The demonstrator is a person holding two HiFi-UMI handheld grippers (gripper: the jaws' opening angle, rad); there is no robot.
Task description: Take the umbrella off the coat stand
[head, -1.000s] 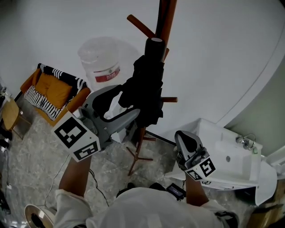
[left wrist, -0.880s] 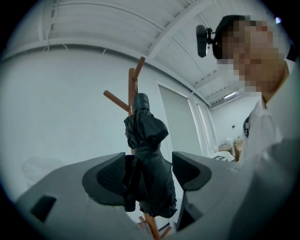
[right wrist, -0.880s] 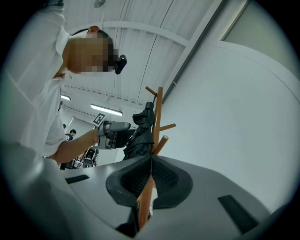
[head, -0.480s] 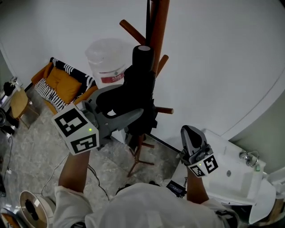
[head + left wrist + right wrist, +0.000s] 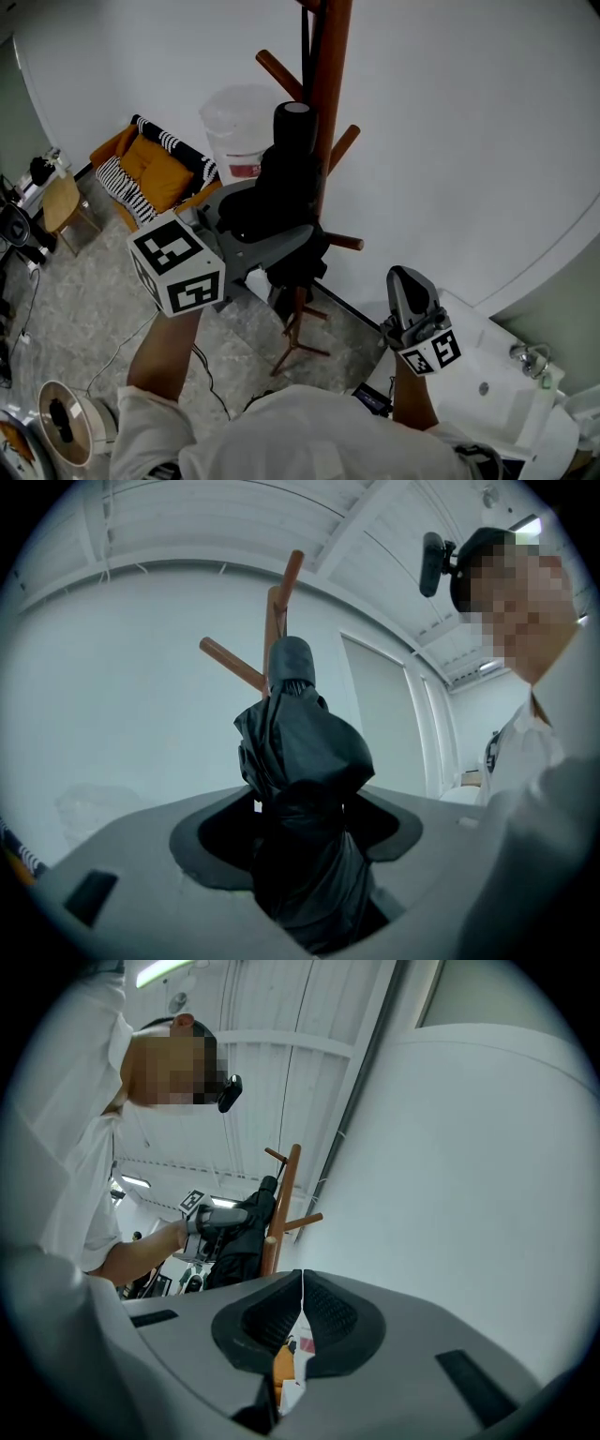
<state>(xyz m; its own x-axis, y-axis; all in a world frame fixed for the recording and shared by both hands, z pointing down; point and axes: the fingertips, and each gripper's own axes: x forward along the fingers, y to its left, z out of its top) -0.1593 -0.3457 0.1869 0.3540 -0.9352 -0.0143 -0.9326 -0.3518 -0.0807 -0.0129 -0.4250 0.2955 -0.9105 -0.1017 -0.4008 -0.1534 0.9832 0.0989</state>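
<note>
A folded black umbrella [image 5: 286,202] stands upright against the brown wooden coat stand [image 5: 328,84], its round handle end on top. My left gripper [image 5: 272,239] is shut on the umbrella's folded cloth around mid-height; in the left gripper view the umbrella [image 5: 300,799] fills the space between the jaws, with the coat stand's pegs [image 5: 234,663] behind it. My right gripper [image 5: 405,291] hangs lower right, away from the stand, its jaws pressed together on nothing. In the right gripper view the umbrella [image 5: 246,1232] and coat stand [image 5: 281,1204] show at a distance.
A curved white wall runs behind the stand. A white lidded bucket [image 5: 239,131] and an orange chair with striped cushions [image 5: 155,173] stand to the left. A white sink unit [image 5: 497,394] is at lower right. A fan [image 5: 66,422] and cables lie on the stone floor.
The left gripper with the umbrella sits slightly higher and more to the right against the stand. The head view has shifted, showing more floor at left. The right gripper has barely moved.
</note>
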